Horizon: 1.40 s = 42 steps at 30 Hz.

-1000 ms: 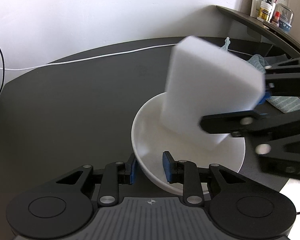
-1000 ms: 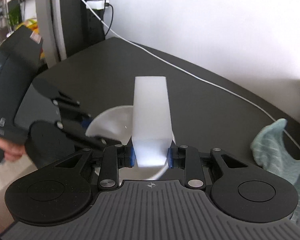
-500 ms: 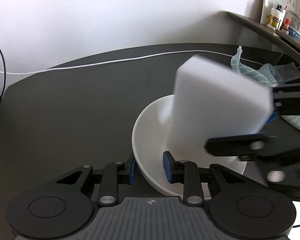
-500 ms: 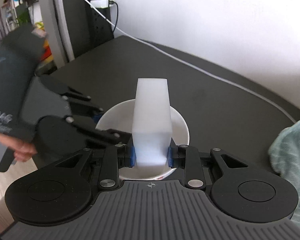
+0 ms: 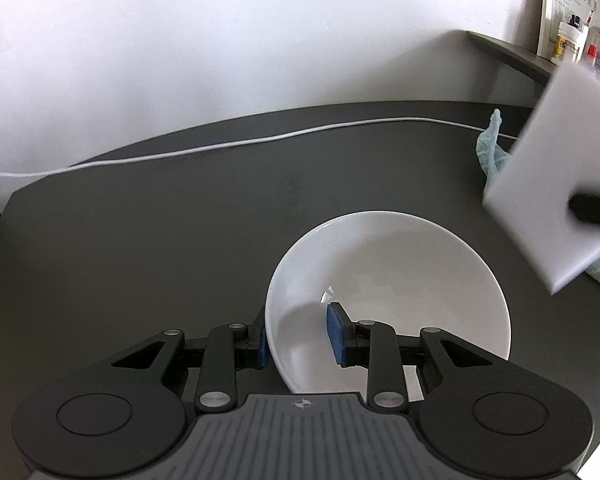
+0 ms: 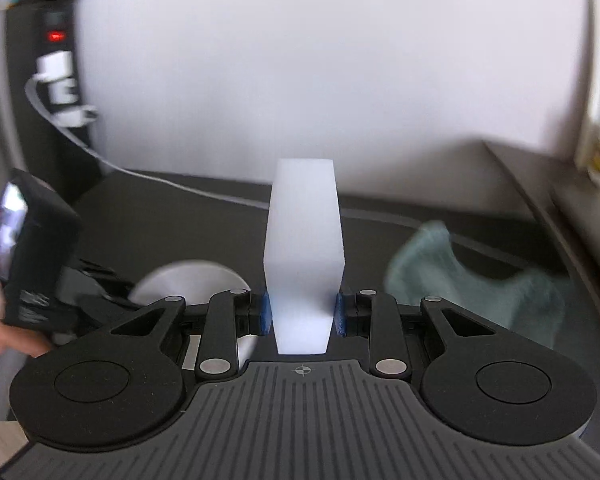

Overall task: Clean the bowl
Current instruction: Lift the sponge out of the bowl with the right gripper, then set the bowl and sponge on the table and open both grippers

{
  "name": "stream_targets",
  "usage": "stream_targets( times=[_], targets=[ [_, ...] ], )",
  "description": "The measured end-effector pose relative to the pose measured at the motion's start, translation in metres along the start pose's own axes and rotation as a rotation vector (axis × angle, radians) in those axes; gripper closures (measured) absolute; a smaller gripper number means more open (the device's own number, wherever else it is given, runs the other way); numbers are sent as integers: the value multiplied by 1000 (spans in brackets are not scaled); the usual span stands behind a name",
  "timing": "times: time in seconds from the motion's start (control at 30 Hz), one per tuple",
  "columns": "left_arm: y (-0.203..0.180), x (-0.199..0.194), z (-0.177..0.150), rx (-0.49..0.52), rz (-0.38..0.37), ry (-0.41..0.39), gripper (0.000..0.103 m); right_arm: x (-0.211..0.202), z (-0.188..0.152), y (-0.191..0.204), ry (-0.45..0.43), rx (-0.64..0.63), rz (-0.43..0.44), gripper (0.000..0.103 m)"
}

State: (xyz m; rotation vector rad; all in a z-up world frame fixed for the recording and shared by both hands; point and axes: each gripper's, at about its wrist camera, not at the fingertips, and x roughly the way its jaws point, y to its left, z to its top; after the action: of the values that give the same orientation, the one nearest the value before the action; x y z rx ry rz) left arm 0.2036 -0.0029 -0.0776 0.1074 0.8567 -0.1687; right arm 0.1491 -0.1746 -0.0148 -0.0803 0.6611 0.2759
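Note:
A white bowl (image 5: 388, 276) sits on the dark table (image 5: 160, 240). My left gripper (image 5: 300, 338) is shut on the bowl's near rim, one pad outside and one inside. My right gripper (image 6: 302, 314) is shut on a white sponge block (image 6: 304, 248), which stands up between its pads. In the left wrist view the sponge (image 5: 552, 184) hangs in the air to the right of the bowl, clear of it. In the right wrist view the bowl (image 6: 188, 280) lies low at the left, blurred, with the left gripper's body (image 6: 36, 256) beside it.
A teal cloth (image 6: 472, 280) lies on the table at the right; it also shows in the left wrist view (image 5: 492, 152). A white cable (image 5: 220, 146) runs along the table's far edge. A shelf with small bottles (image 5: 568, 40) is at the back right.
My right gripper has lifted the sponge out of the bowl and swung it up and to the right. The bowl's inside is now uncovered. My left gripper still holds the rim.

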Motion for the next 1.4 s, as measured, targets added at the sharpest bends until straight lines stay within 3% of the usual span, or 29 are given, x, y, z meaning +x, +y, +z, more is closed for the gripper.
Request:
stream_targets(
  times=[0.33,0.4,0.47,0.6,0.67,0.8,0.87,0.97,1.0,1.17,1.4],
  targets=[
    [4,-1,5,19,19,4,73,36,-14,-10,81,50,-26,73],
    [4,-3,6,13,13,12,62,40,-14,-9,96,48,-16,72],
    [3,-7,6,5,2,22,61,43,-14,-7,105,36,-4,69],
    [5,-14,10,7,19,6,54,44,-14,-2,99,-1,5,50],
    [9,-17,14,1,17,-1,53,40,-13,1,92,-21,-3,45],
    [12,-60,12,-6,14,-73,49,21,-10,8,77,-34,-23,32],
    [12,-81,0,-13,17,-108,42,0,-9,10,46,-38,-41,29],
    [9,-124,-21,-31,33,-165,21,-33,-12,11,-1,-23,-60,23],
    [6,-141,-34,-34,46,-185,19,-44,-14,13,-14,-23,-67,21],
    [1,-176,-82,-115,75,-178,18,-101,-40,29,-65,-12,-94,17],
    [-11,-206,-128,-186,110,-146,13,-141,-90,61,-23,-1,-104,12]
  ],
)
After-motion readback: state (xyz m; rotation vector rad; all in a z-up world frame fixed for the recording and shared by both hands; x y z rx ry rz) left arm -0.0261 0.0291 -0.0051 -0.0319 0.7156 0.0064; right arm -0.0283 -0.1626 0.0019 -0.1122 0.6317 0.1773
